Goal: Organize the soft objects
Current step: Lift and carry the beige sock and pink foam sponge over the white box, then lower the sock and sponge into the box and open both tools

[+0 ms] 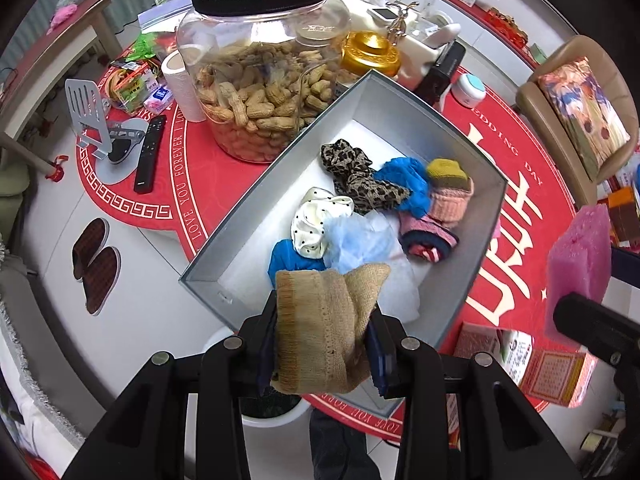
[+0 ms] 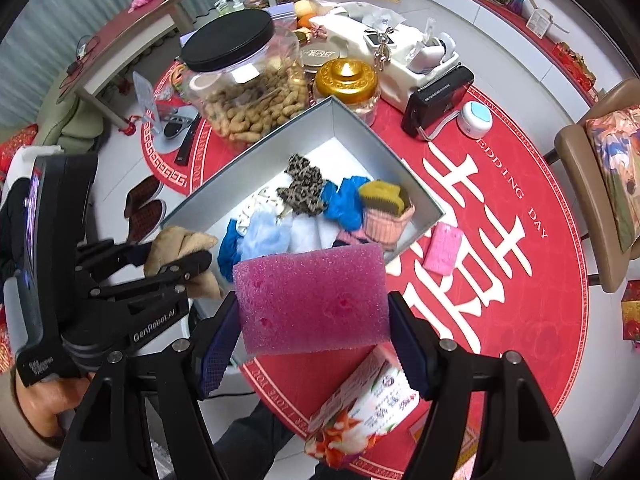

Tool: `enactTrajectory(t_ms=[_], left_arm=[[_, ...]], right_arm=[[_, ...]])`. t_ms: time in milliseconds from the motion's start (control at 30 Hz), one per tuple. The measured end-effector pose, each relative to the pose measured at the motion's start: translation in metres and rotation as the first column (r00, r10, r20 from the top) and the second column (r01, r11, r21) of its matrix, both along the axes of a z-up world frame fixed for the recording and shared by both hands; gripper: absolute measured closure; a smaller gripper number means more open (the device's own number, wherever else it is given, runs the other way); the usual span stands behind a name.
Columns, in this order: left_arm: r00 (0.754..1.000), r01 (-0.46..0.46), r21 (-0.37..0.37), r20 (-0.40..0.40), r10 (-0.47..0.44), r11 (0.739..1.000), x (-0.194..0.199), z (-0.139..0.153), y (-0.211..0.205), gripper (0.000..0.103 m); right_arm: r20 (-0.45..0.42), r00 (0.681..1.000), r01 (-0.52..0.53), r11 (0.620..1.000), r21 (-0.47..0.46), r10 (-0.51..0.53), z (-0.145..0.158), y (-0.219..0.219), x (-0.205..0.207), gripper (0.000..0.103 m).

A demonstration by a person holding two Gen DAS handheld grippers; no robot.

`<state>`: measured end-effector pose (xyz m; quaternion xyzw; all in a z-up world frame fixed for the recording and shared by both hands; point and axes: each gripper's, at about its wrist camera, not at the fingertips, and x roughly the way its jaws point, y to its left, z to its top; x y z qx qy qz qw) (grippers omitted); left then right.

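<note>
My left gripper (image 1: 324,344) is shut on a tan knitted sock (image 1: 324,320), held above the near corner of a grey open box (image 1: 248,184). My right gripper (image 2: 312,320) is shut on a pink foam sponge (image 2: 312,296), just in front of the same box (image 2: 384,148). Inside the box lie several soft items: a leopard-print cloth (image 1: 356,176), blue cloths (image 1: 408,184), a white dotted cloth (image 1: 316,220), and pink and mustard socks (image 1: 448,192). In the right wrist view the left gripper (image 2: 176,256) with the tan sock (image 2: 180,248) shows at left. A small pink cloth (image 2: 442,248) lies on the red mat beside the box.
A big jar of peanuts (image 1: 260,92) stands right behind the box, with a gold jar (image 1: 370,54), a black radio (image 2: 438,100) and a remote (image 1: 148,152) nearby. A printed carton (image 2: 360,408) lies near the round red table's front edge. A chair (image 2: 600,184) stands at right.
</note>
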<state>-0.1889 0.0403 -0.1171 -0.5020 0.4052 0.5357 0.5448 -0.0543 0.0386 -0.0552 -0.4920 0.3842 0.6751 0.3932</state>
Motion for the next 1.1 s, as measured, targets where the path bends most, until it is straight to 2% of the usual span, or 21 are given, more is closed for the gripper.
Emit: enactTrajectory(t_ms=[433,1100], left_arm=[[0.999,-0.028,-0.022,-0.037,0.027,0.999,0.008,-0.028,0.014,0.064],[0.998,-0.016,-0.046,-0.063,0.013,0.999,0.014,-0.034,0.017,0.064]], right_arm=[[-0.068,0.996,0.051,0.998,-0.035,-0.053,-0.043,0.023,0.008,0.029],[-0.091,0.994,0.062,0.997,-0.048,-0.066,-0.054,0.03,0.009,0.029]])
